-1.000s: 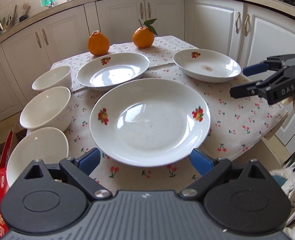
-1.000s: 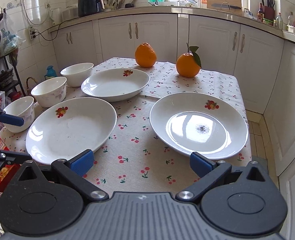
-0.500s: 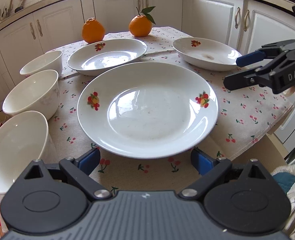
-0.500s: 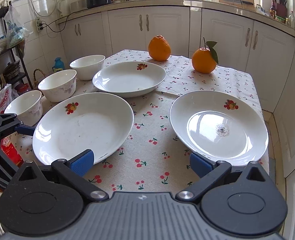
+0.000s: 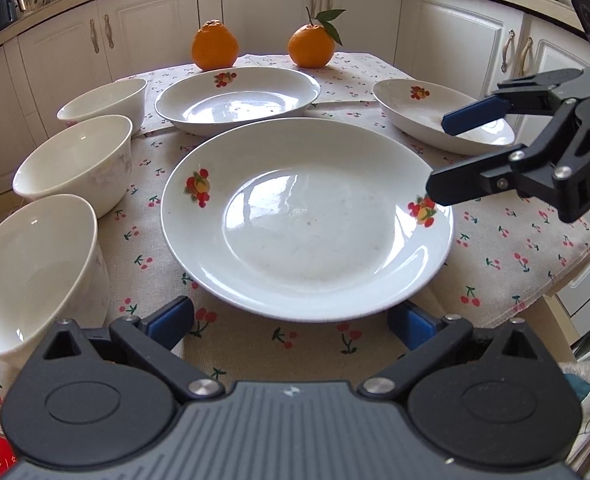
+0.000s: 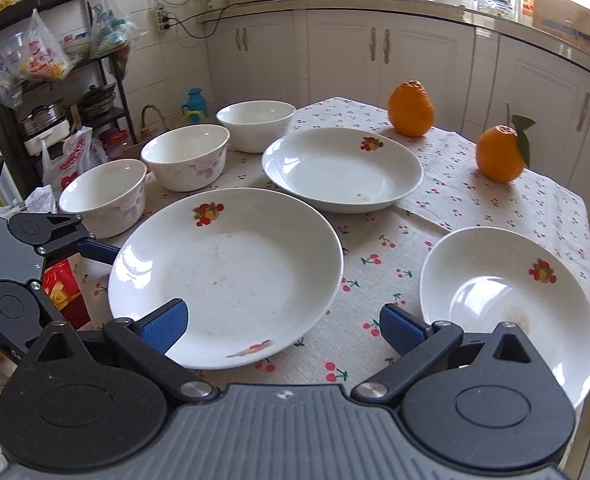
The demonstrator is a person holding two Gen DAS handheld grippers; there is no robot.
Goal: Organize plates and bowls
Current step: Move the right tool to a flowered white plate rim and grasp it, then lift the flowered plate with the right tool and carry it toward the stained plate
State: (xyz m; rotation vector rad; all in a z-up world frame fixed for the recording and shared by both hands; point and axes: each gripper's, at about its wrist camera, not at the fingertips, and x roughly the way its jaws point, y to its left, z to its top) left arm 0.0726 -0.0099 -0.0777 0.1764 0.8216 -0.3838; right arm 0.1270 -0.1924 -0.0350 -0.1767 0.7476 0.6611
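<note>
Desk (image 5: 527, 248): cherry-print cloth over it, carries all the crockery in a single layer, nothing stacked yet.

Big plate (image 5: 307, 216): flat at the near middle, fruit motifs on its rim. Both grippers flank it, likely because it makes the natural base for a stack.

Far plate (image 5: 237, 98): deeper, behind the big plate and apart from it.

Right plate (image 6: 507, 304): smallest of the three, at the desk's right edge, well apart from the big plate.

Bowls, three, in a row along the left edge: near bowl (image 5: 31, 276), mid bowl (image 5: 75, 160), far bowl (image 5: 103, 100). All upright, close together, none nested.

Oranges, two, at the back: plain orange (image 5: 214, 45), leafed orange (image 5: 311, 46). Not part of the sorting.

Left gripper (image 5: 291, 322): jaws spread wide, empty, low at the big plate's near rim.

Right gripper (image 6: 283, 326): jaws likewise spread and empty, one finger over the big plate's rim, not gripping it.
</note>
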